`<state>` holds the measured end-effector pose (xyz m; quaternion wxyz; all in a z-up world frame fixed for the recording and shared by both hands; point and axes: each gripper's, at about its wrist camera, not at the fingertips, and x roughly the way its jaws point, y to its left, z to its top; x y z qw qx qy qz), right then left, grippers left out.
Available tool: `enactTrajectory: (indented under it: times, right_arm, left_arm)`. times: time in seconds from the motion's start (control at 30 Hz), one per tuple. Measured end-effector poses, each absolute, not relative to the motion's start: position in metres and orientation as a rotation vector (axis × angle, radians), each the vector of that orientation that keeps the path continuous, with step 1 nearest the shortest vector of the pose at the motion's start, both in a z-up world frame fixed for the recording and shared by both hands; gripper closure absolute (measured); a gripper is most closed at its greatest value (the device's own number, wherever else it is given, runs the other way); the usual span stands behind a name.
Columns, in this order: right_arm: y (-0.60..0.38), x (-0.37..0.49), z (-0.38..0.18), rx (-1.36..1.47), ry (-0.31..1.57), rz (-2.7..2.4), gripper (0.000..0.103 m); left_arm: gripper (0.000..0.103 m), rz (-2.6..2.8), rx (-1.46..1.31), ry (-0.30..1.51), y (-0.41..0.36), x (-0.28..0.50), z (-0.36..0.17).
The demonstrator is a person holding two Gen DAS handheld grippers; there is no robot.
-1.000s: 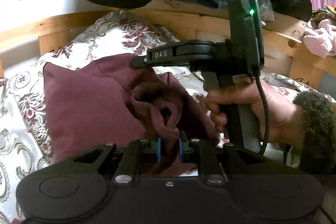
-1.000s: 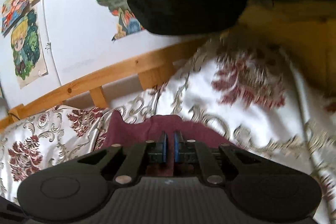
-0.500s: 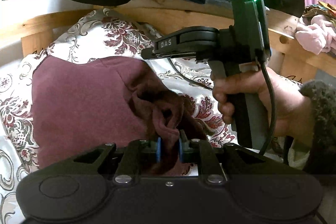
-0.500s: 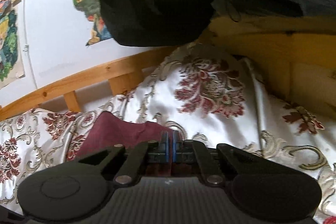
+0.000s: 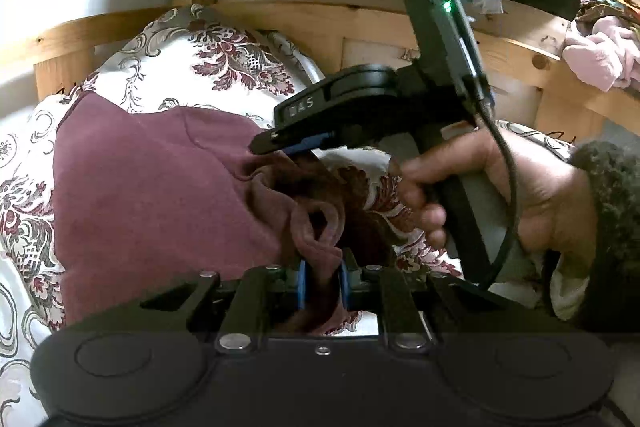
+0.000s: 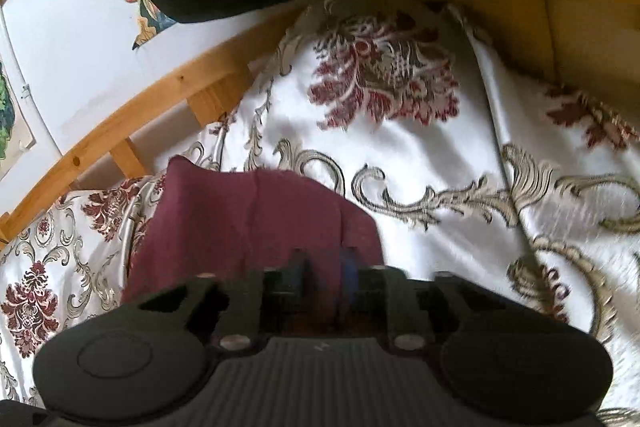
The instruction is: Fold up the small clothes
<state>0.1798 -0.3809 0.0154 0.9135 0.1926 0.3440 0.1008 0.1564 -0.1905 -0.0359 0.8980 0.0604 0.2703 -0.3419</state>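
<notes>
On the floral bedspread (image 5: 224, 67) below the wooden bed rail (image 6: 132, 123), maroon garment (image 5: 152, 187) lying spread, left tool (image 5: 322, 281) clamping its bunched edge, right tool (image 6: 322, 267) parted over the cloth.

Dim, fisheye-warped, right view motion-blurred

We recorded a bed with a pale wooden frame (image 5: 64, 39), covered by a cream bedspread (image 6: 420, 163) patterned with dark red flowers and grey-gold scrolls. On the bedspread lay one maroon garment (image 5: 152, 187), spread mostly flat, its near edge bunched into folds. A pillow (image 5: 216, 59) in the same fabric leaned against the headboard, behind the garment.
</notes>
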Motion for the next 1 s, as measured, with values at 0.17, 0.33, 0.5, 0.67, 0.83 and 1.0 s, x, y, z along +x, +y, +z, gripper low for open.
enactTrajectory:
  times: [0.17, 0.33, 0.5, 0.67, 0.83, 1.0]
  right_arm:
    - [-0.377, 0.181, 0.013, 0.396, 0.706, 0.204, 0.067]
    - [-0.370, 0.177, 0.019, 0.345, 0.661, 0.213, 0.095]
    - [-0.366, 0.168, 0.040, 0.269, 0.572, 0.194, 0.096]
    - [-0.371, 0.159, 0.046, 0.238, 0.564, 0.137, 0.096]
    - [-0.376, 0.154, 0.042, 0.237, 0.598, 0.102, 0.096]
    - [-0.378, 0.159, 0.028, 0.239, 0.631, 0.088, 0.096]
  left_arm:
    - [0.085, -0.705, 0.128, 0.562, -0.190, 0.155, -0.035]
    - [0.085, -0.705, 0.121, 0.560, -0.191, 0.154, -0.035]
    - [0.085, -0.718, 0.124, 0.527, -0.193, 0.151, -0.034]
    - [0.085, -0.750, 0.139, 0.530, -0.200, 0.151, -0.035]
    - [0.082, -0.771, 0.152, 0.574, -0.205, 0.154, -0.043]
    - [0.077, -0.771, 0.157, 0.595, -0.208, 0.157, -0.047]
